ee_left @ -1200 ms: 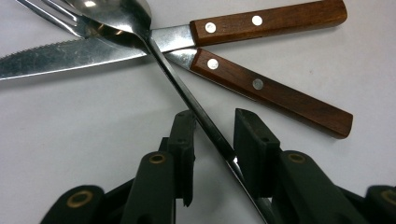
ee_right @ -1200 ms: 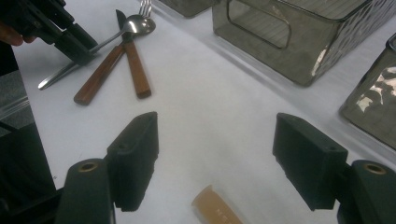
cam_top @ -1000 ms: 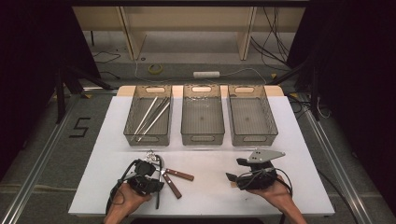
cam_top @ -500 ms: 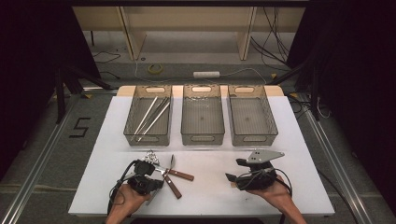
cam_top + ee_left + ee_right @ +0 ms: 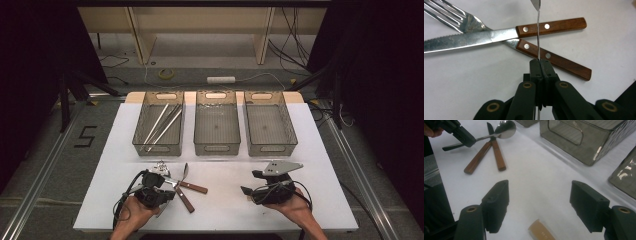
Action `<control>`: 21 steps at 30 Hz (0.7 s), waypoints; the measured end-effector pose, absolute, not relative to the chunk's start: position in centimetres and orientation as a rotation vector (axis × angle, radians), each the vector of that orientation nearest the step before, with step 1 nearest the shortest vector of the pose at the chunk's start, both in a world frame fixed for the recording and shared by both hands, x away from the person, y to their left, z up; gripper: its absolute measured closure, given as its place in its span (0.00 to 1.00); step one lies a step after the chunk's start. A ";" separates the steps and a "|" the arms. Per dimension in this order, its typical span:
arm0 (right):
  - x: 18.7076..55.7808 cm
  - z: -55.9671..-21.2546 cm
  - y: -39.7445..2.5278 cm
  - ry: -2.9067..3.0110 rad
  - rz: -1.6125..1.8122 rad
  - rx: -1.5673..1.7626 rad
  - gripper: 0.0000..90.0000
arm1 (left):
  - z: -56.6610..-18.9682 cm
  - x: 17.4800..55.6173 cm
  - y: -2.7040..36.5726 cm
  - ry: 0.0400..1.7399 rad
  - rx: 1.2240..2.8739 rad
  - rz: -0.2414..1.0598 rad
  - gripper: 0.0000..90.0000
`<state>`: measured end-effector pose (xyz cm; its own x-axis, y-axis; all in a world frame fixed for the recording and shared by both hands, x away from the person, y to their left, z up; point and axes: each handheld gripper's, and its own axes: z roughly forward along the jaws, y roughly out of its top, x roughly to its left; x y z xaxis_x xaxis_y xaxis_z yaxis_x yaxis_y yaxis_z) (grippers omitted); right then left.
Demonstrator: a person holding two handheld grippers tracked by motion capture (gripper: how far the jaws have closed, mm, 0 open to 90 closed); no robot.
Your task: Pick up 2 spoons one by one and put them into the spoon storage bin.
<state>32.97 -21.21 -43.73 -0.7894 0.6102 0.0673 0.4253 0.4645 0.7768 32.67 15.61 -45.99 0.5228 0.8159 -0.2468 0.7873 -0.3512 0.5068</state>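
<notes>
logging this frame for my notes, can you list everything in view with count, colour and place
bins: three, grey see-through, in a row at the table's far side
long utensils: several, silver, in the left bin
knife: one, steel blade, brown wooden handle, lying across the fork
fork: one, steel, brown wooden handle, on the table under the knife
spoon: one, silver, clamped by its handle
table: one, white
tan piece: one, on the table near the right gripper
left gripper: black, shut on the spoon
right gripper: black, open, holding nothing

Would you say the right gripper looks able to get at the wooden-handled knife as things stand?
Probably yes: the right gripper is open, bare table lies between it and the knife, though the left gripper, shut on the spoon, crowds it.
</notes>
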 end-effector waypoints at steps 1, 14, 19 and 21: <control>32.9 -43.7 -21.2 2.493 1.229 0.896 0.36 | -45.9 32.6 15.7 1.289 2.185 0.074 0.99; 32.9 -43.7 -21.2 2.494 1.230 0.901 0.35 | -44.7 32.5 15.7 1.213 2.140 0.111 0.99; 32.9 -43.7 -21.2 2.493 1.231 0.901 0.35 | -44.3 32.6 15.7 1.198 2.124 0.121 0.99; 32.9 -43.6 -21.2 2.492 1.234 0.898 0.35 | -44.1 32.7 15.7 1.194 2.115 0.129 0.99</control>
<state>32.88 -21.18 -43.65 -0.7893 0.6099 0.0710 0.4261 0.4608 0.7785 32.73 15.70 -44.10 0.5712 0.7854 -0.2385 0.7164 -0.3351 0.6120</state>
